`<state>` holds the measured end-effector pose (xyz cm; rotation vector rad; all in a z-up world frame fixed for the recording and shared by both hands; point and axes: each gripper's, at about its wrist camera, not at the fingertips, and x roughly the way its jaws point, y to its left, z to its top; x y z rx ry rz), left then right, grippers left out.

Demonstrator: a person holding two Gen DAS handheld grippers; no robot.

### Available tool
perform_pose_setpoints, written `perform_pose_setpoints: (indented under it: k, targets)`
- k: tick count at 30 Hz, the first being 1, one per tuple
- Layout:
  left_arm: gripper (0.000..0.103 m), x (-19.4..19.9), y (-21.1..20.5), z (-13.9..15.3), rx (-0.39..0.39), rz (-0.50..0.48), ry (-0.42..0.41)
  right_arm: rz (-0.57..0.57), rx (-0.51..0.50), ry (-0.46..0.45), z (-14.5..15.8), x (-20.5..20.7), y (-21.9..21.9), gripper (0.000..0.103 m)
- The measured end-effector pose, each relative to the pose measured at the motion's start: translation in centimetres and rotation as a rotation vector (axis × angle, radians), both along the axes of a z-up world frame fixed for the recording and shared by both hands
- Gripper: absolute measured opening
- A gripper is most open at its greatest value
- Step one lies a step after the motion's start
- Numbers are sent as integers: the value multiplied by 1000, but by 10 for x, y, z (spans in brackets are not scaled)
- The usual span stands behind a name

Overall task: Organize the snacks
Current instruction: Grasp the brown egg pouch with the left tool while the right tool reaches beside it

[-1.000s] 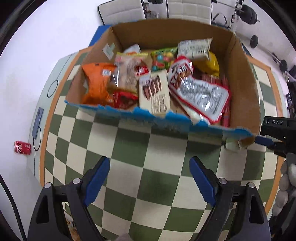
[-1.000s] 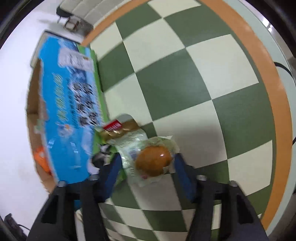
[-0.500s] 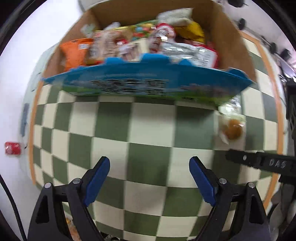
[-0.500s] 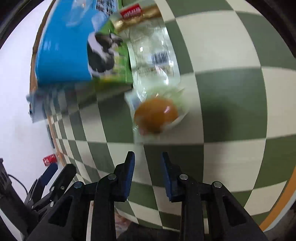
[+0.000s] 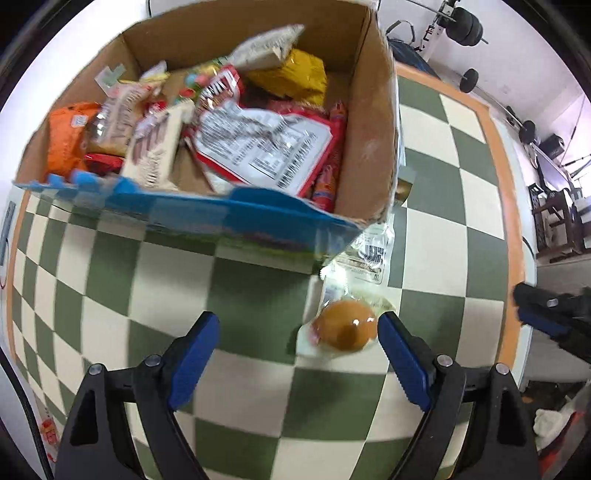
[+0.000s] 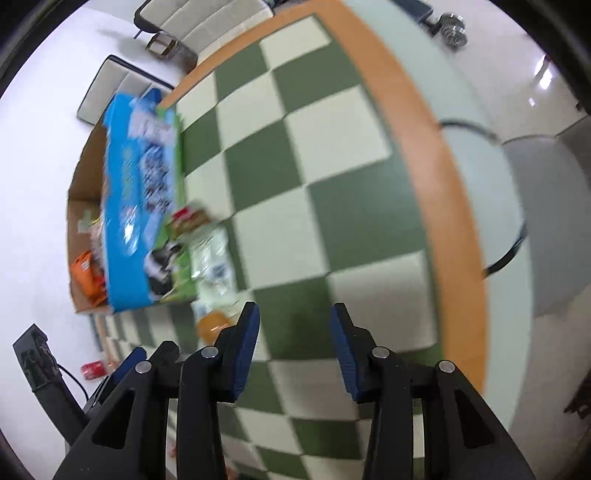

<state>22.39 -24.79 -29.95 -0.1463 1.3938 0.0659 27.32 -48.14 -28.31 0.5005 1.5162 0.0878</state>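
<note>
A cardboard box (image 5: pixel 373 122) with a blue printed front, full of snack packets, stands on the checkered table (image 5: pixel 436 236). A clear packet holding a brown bun (image 5: pixel 347 328) lies on the table by the box's near right corner. My left gripper (image 5: pixel 297 343) is open and empty, its right fingertip (image 5: pixel 391 328) just beside the bun. My right gripper (image 6: pixel 293 332) is open and empty above bare table; the bun packet (image 6: pixel 210 325) lies left of it, next to the box (image 6: pixel 140 206). The right gripper also shows at the far right of the left wrist view (image 5: pixel 546 317).
The table's orange rim (image 6: pixel 436 177) curves along the right. A red can (image 6: pixel 92 369) lies on the white floor. Chairs (image 6: pixel 122 88) stand beyond the table. Gym weights (image 5: pixel 461 26) are in the background.
My right gripper let go of the bun packet, pulled back and to the right, and reopened. My left gripper moved right and closer, so the bun now lies by its right finger.
</note>
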Motion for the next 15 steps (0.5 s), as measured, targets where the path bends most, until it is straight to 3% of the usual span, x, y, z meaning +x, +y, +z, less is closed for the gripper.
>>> perform_pose_setpoints:
  k: [4, 9, 11, 15]
  targets:
    - [88, 8, -11, -22, -6, 2, 18, 27, 34, -45, 13, 17, -19, 43]
    - [88, 16, -27, -45, 12, -18, 66, 174, 215, -109, 17, 59, 2, 43]
    - [82, 16, -28, -48, 18, -10, 63, 245, 264, -107, 10, 79, 19, 43]
    - [54, 11, -30, -43, 28, -3, 31, 366, 233, -91, -9, 107, 51, 43]
